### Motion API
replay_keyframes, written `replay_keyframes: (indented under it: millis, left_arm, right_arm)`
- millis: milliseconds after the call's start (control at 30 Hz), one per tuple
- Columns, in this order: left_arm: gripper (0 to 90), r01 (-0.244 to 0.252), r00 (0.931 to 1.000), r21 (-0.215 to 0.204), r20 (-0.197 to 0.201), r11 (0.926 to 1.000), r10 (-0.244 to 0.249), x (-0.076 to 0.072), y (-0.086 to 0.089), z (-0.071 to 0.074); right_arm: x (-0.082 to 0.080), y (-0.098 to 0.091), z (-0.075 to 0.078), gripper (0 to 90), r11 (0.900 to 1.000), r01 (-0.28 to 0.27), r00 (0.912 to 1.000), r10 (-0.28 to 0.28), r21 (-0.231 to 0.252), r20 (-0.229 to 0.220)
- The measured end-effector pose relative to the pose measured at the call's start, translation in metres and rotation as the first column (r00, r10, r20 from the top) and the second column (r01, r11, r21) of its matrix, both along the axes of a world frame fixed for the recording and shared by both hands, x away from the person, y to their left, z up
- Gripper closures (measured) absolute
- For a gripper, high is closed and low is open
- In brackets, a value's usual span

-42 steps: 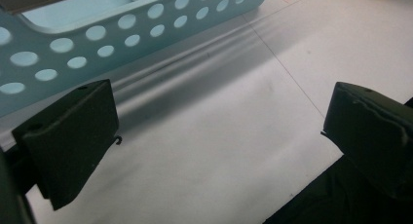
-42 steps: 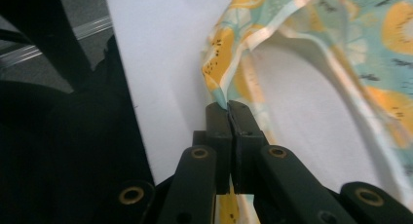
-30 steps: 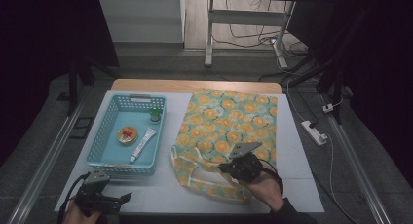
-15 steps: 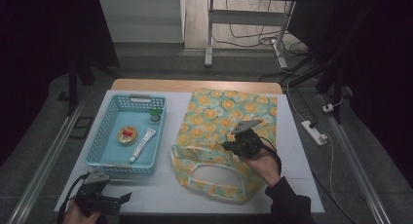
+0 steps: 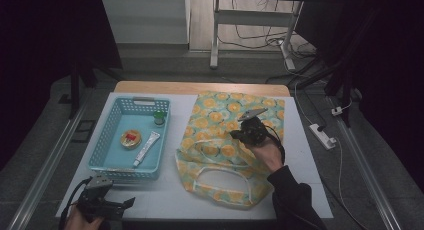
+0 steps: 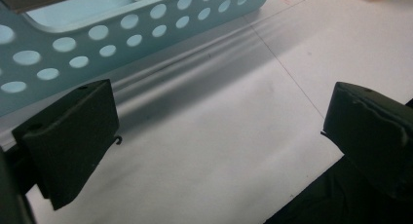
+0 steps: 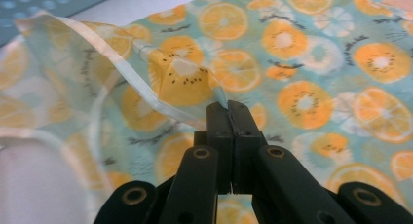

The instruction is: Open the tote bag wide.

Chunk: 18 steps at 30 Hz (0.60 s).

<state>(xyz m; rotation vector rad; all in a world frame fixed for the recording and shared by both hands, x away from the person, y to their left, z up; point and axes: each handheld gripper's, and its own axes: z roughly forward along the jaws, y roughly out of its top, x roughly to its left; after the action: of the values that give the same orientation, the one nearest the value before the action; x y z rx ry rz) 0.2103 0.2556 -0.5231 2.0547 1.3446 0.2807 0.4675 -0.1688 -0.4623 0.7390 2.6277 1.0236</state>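
Bag (image 5: 220,135) lies mid-frame; our right gripper (image 7: 228,106) is clamped on its rim, lifting the mouth. Left gripper (image 6: 219,136), jaws wide and empty, waits lower left by the basket (image 5: 107,140). Next we judge: fetch an item.

Fruit-print tote bag (image 5: 235,140), teal cloth with orange slices, spread flat on the right half of the white table, just right of the blue basket. Pale handle loop at the near end. Upper layer's edge (image 7: 185,95) pinched up off the bag, folded into a raised peak.
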Motion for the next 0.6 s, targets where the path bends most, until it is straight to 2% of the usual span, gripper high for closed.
replay_keyframes:
  millis: [100, 467, 500, 600]
  left_arm:
    - [0.0, 0.0, 1.0, 0.0, -0.001, 1.0, 0.0, 0.0, 0.0, 0.0]
    - [0.0, -0.003, 1.0, -0.003, -0.005, 1.0, 0.003, 0.001, 0.001, 0.0]
    - [0.0, -0.003, 1.0, -0.004, -0.005, 1.0, 0.003, 0.0, 0.001, 0.0]
    - [0.0, -0.004, 1.0, -0.005, -0.005, 1.0, 0.004, 0.001, 0.001, 0.0]
  right_arm:
    - [0.013, -0.001, -0.003, 89.5, 0.9997, 0.025, 0.9997, -0.025, -0.005, 0.007]
    - [0.042, 0.002, -0.003, 89.5, 0.998, 0.063, 0.997, -0.063, 0.003, 0.044]
    - [0.048, 0.002, -0.006, 89.5, 0.9975, 0.07, 0.9966, -0.07, -0.005, 0.044]
    - [0.053, 0.002, -0.012, 89.5, 0.9967, 0.078, 0.9963, -0.078, -0.019, 0.037]
